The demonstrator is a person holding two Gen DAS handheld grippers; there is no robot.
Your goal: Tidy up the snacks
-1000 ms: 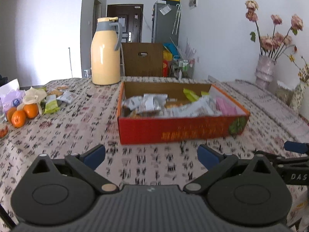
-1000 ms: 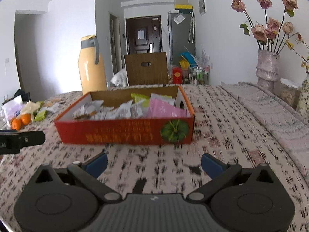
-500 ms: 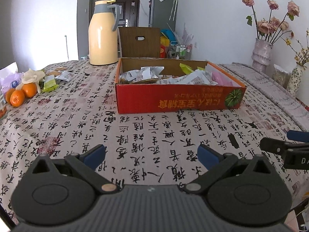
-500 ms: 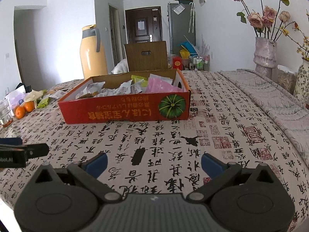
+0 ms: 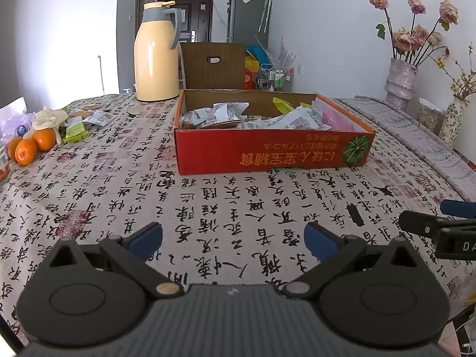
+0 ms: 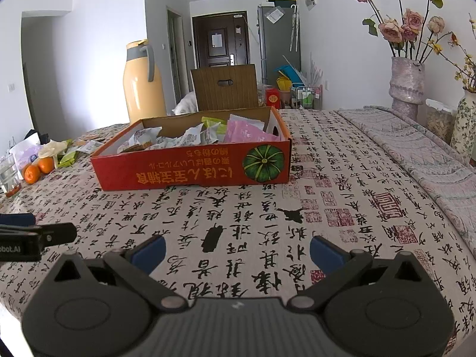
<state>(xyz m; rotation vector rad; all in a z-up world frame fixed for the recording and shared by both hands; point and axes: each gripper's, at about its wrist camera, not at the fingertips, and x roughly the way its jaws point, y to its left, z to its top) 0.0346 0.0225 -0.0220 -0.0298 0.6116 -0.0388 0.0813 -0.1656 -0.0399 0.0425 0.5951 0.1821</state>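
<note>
Far left: oranges (image 5: pixel 27 148) are seen at the table edge, with loose packets (image 5: pixel 76 129) and a white bag (image 5: pixel 14 119) just beside them.
Back left: a yellow flask (image 5: pixel 155 56) stands behind the box's left corner; a brown chair back (image 5: pixel 213 65) is seen beyond it.
Left gripper (image 5: pixel 233 239): held low over the tablecloth (image 5: pixel 208 202), fingers spread wide, nothing held.
Centre: a red box (image 5: pixel 270 152) sits on the cloth, well apart from both grippers; wrapped snacks (image 5: pixel 255 116) are heaped inside it.
Path: only bare printed cloth lies between the grippers and the box's near wall.
Right gripper (image 6: pixel 237 251): held low over the cloth beside the left one, fingers spread wide, nothing held.
Right: a grey runner (image 6: pixel 416 154) is laid along the table's right side.
Far right: a vase (image 6: pixel 407 86) of roses (image 6: pixel 398 26) stands against the wall, with a patterned vase (image 6: pixel 465 122) just beside it.
</note>
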